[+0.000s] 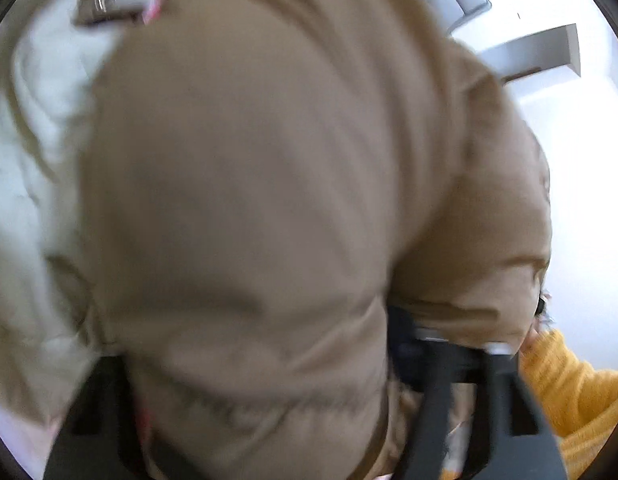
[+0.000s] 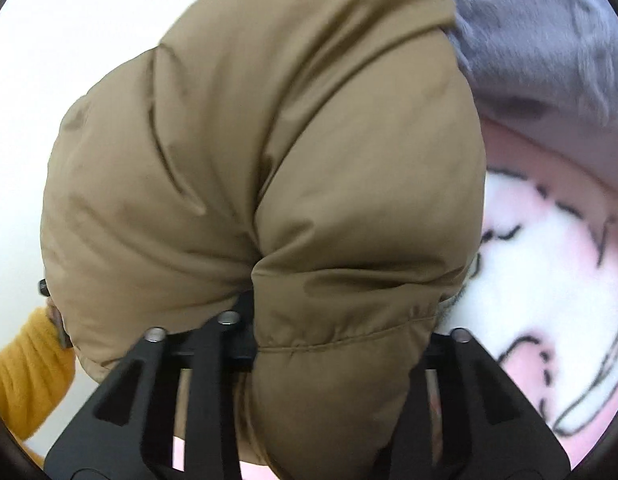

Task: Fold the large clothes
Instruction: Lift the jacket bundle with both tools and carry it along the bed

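No brand, label or readable writing shows anywhere; the only marks are dark dashed and curved lines drawn on the pink and white blanket (image 2: 549,280), and they form no letters that I can read.

By count: one tan padded jacket (image 2: 269,180), two grippers, one pink and white blanket, one grey fleece cloth (image 2: 549,32), and one yellow knitted sleeve (image 2: 21,368) of the person.

The jacket is the landmark here. It is bunched up in a big puffy heap and fills the middle of both wrist views. In the left wrist view its cream lining (image 1: 41,120) lies open at the jacket's left side, and this view is very blurred. The blanket lies to the right of the jacket and partly under it, and the grey fleece cloth is beyond the jacket's upper right edge. The yellow sleeve comes in at the jacket's lower left edge in the right wrist view.

The right gripper (image 2: 329,344) has its fingers closed on a thick stitched fold at the jacket's near edge; the padding bulges out above them. The left gripper (image 1: 261,392) has jacket cloth hanging between its two dark fingers, which stand partly together, but with the blur I cannot tell if the pads really press on it.
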`<state>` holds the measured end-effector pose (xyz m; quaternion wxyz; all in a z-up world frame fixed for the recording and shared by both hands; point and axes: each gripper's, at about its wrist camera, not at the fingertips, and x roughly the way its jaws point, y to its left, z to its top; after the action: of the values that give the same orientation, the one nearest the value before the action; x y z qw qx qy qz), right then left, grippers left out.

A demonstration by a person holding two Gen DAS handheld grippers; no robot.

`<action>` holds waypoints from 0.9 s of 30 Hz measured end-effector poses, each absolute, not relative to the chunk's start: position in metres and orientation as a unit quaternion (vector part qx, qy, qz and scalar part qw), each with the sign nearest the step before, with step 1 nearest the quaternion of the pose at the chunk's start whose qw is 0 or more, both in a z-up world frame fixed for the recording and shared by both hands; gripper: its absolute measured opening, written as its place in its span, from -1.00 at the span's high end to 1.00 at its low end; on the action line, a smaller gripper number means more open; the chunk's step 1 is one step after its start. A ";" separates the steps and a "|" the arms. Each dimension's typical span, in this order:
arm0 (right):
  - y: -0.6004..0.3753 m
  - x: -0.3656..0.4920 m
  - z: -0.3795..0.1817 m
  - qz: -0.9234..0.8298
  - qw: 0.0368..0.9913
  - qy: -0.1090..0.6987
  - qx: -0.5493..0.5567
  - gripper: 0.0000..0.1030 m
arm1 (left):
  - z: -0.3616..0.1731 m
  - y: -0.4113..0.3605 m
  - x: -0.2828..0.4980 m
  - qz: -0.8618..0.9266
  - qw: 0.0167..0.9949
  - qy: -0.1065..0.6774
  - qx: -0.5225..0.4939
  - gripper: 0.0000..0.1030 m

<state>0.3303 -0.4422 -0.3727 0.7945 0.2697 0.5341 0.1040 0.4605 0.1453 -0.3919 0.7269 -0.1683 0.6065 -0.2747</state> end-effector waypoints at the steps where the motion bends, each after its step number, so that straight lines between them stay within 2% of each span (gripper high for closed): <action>1: -0.442 0.328 -0.366 0.102 0.798 0.529 0.269 0.66 | -0.380 0.142 0.456 -0.256 0.739 0.605 -0.151 0.37; 2: -0.440 0.323 -0.355 0.103 0.805 0.521 0.264 0.71 | -0.370 0.139 0.451 -0.244 0.747 0.603 -0.135 0.51; 5: -0.442 0.298 -0.313 0.104 0.825 0.496 0.250 0.76 | -0.341 0.142 0.431 -0.223 0.763 0.591 -0.137 0.69; 9: -0.451 0.252 -0.258 0.113 0.836 0.474 0.252 0.76 | -0.296 0.172 0.390 -0.243 0.768 0.566 -0.173 0.73; 12: -0.460 0.204 -0.226 0.118 0.835 0.490 0.222 0.76 | -0.274 0.184 0.350 -0.257 0.760 0.570 -0.177 0.73; 15: -0.459 0.169 -0.232 0.102 0.814 0.528 0.220 0.76 | -0.278 0.188 0.308 -0.265 0.742 0.590 -0.174 0.72; 18: -0.455 0.131 -0.264 0.082 0.787 0.572 0.218 0.75 | -0.302 0.194 0.286 -0.266 0.731 0.607 -0.161 0.70; 21: -0.446 0.116 -0.303 0.075 0.782 0.586 0.197 0.64 | -0.325 0.196 0.280 -0.266 0.734 0.613 -0.122 0.61; 23: -0.442 0.111 -0.314 0.075 0.786 0.588 0.174 0.38 | -0.339 0.196 0.277 -0.276 0.724 0.625 -0.097 0.39; 24: -0.445 0.110 -0.319 0.076 0.786 0.588 0.177 0.32 | -0.349 0.199 0.281 -0.278 0.717 0.631 -0.100 0.32; 26: -0.460 0.112 -0.335 0.078 0.782 0.583 0.207 0.03 | -0.355 0.213 0.295 -0.286 0.704 0.638 -0.125 0.02; 27: -0.465 0.112 -0.340 0.077 0.780 0.583 0.214 -0.06 | -0.360 0.208 0.307 -0.285 0.703 0.639 -0.126 -0.10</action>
<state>0.1119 -0.4645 -0.3395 0.7801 0.2144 0.5827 0.0773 0.3073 0.2076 -0.3595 0.7029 -0.1256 0.6394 -0.2852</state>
